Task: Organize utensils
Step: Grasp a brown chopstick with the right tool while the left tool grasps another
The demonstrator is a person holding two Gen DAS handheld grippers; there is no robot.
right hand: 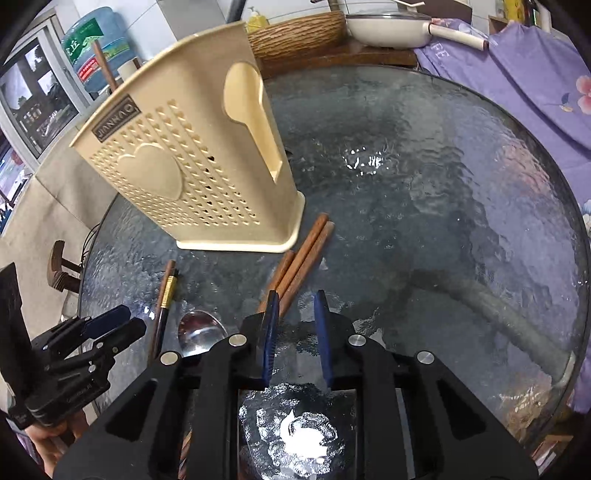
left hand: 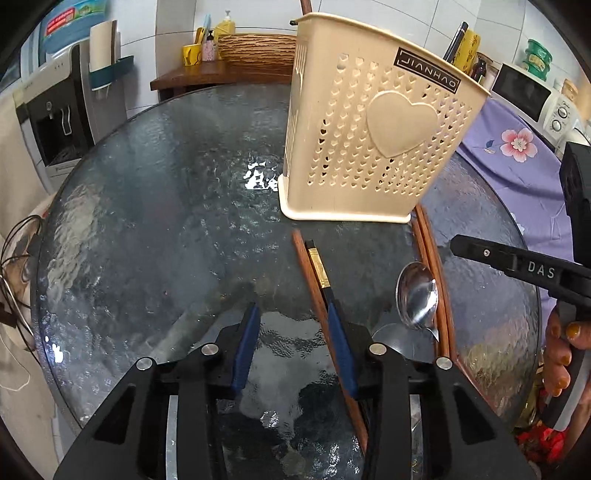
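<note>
A round table [left hand: 155, 206] of rippled dark glass carries everything — a cream perforated utensil holder [left hand: 369, 140] standing upright, a brown chopstick and a black gold-banded chopstick [left hand: 320, 267] side by side before it, a metal spoon [left hand: 417, 299], and more brown chopsticks [right hand: 301, 258] beside the holder's base.

We see a round textured glass table [left hand: 155, 206] with bright glare on top, and white tiled wall [left hand: 258, 14] behind it. On the left stands a water dispenser [left hand: 55, 122] with a blue bottle [right hand: 99, 48] on it. A dark wood side shelf [left hand: 207, 75] against the wall carries a woven basket [left hand: 255, 46], a yellow soap pump bottle [left hand: 226, 26] and a yellow mug [left hand: 192, 54]. In the right wrist view we see a cream pan [right hand: 391, 27] on that shelf. Purple floral cloth [left hand: 517, 147] is at right, with a white microwave [left hand: 535, 99] above it. At far left there's a window [right hand: 33, 96], daylight outside
</note>
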